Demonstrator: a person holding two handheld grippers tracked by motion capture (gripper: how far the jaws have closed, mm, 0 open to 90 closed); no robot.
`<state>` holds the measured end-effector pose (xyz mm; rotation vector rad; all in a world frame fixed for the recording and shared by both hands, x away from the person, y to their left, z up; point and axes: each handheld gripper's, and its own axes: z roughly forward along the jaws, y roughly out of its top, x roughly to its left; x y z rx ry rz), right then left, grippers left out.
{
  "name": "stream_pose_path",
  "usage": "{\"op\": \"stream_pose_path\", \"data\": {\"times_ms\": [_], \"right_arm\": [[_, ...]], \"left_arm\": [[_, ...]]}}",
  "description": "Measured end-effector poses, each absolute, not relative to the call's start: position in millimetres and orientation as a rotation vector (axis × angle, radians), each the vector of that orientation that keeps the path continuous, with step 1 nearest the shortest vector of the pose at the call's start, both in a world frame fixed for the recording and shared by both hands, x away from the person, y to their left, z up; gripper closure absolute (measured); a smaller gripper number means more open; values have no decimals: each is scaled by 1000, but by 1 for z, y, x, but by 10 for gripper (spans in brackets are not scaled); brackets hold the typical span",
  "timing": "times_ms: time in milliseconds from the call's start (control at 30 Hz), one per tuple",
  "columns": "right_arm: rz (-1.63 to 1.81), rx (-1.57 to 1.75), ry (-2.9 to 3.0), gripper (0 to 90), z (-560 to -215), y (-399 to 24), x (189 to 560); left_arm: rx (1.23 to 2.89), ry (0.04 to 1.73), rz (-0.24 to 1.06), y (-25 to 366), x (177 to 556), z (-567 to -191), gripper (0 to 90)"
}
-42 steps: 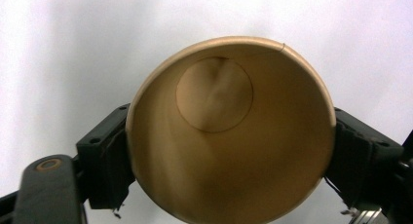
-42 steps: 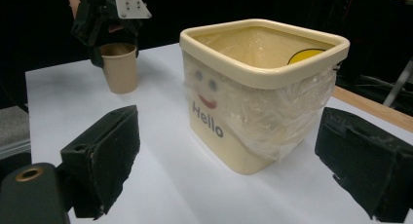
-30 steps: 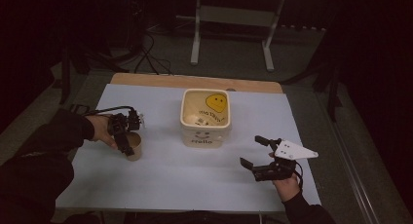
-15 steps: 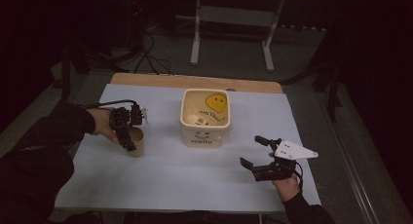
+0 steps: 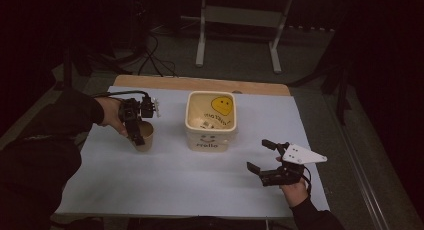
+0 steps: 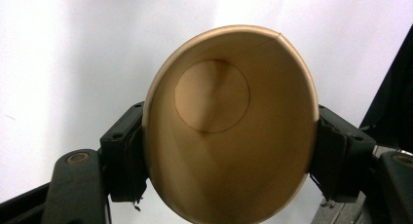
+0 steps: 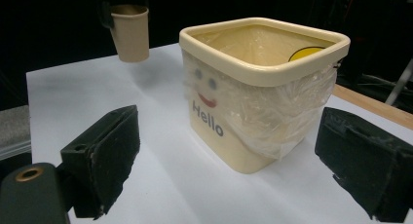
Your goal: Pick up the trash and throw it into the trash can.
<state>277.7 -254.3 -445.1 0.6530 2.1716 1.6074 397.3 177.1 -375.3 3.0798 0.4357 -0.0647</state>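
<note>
The white bench [image 5: 175, 180] spans the frame's middle. At its centre stands the cream bin [image 5: 211, 121]. Left of it, the paper cup [image 5: 144, 135] is squeezed as the left claw [image 5: 136, 132] has just been closing. Lower right, the right claw [image 5: 259, 156] gapes empty.

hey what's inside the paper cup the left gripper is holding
Nothing: the left gripper view looks straight into the paper cup and shows its bare round bottom. The cup itself hides what lies beneath it.
</note>
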Motion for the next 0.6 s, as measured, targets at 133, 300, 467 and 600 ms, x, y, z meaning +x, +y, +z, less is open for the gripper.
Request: {"op": "stream_pose_path", "data": {"times_ms": [133, 300, 467, 600], "right_arm": [[1607, 655, 2176, 90, -445, -254, 278], [1605, 652, 2180, 90, -446, -254, 278], [1608, 653, 2187, 91, -447, -253, 278], [1609, 652, 2190, 90, -447, -253, 279]], "left_arm": [[3076, 426, -50, 172, 401, -364, 281], [3073, 414, -28, 167, 407, -351, 285], [3080, 388, -10, 159, 413, -337, 290], [3081, 375, 13, 151, 417, -327, 290]]}}
